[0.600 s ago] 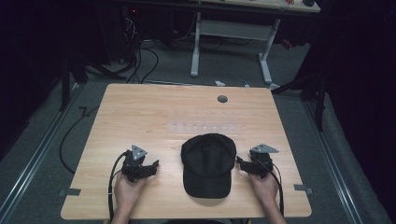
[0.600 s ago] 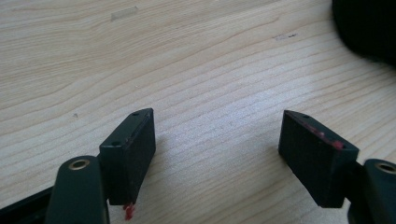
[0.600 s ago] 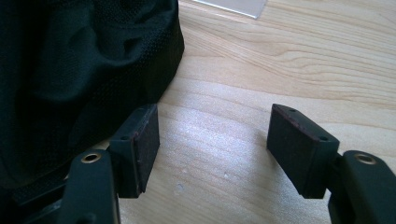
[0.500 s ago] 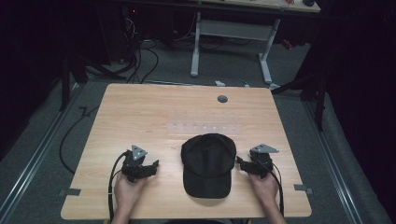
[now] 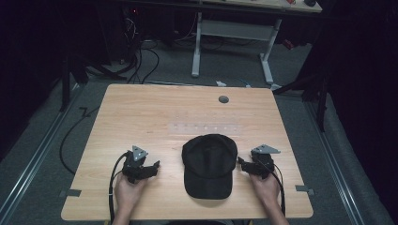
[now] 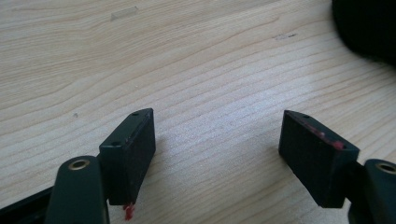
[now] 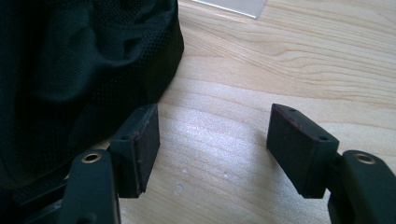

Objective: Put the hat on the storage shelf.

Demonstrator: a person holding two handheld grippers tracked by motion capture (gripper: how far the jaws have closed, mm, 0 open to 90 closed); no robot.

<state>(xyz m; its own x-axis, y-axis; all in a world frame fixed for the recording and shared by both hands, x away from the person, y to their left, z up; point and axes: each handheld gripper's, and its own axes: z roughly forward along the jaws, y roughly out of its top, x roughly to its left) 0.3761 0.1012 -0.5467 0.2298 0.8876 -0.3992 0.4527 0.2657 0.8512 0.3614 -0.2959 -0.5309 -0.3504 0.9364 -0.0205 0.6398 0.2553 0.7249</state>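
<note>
The black cap (image 5: 209,165) lies in the low middle of the high view, on the wooden table (image 5: 141,112), with its brim pointing to the bottom edge. Nothing has moved since a moment ago: the cap and both my hands sit just where they were. So I think the work on the cap has not started yet.

My left gripper (image 5: 149,168) rests low on the left, apart from the cap, and points toward it. Its jaws are spread wide with only bare wood between them.

My right gripper (image 5: 243,164) rests low on the right, just beside the cap's side. Its jaws are spread wide too and hold nothing. One jaw sits right at the cap's edge.
</note>
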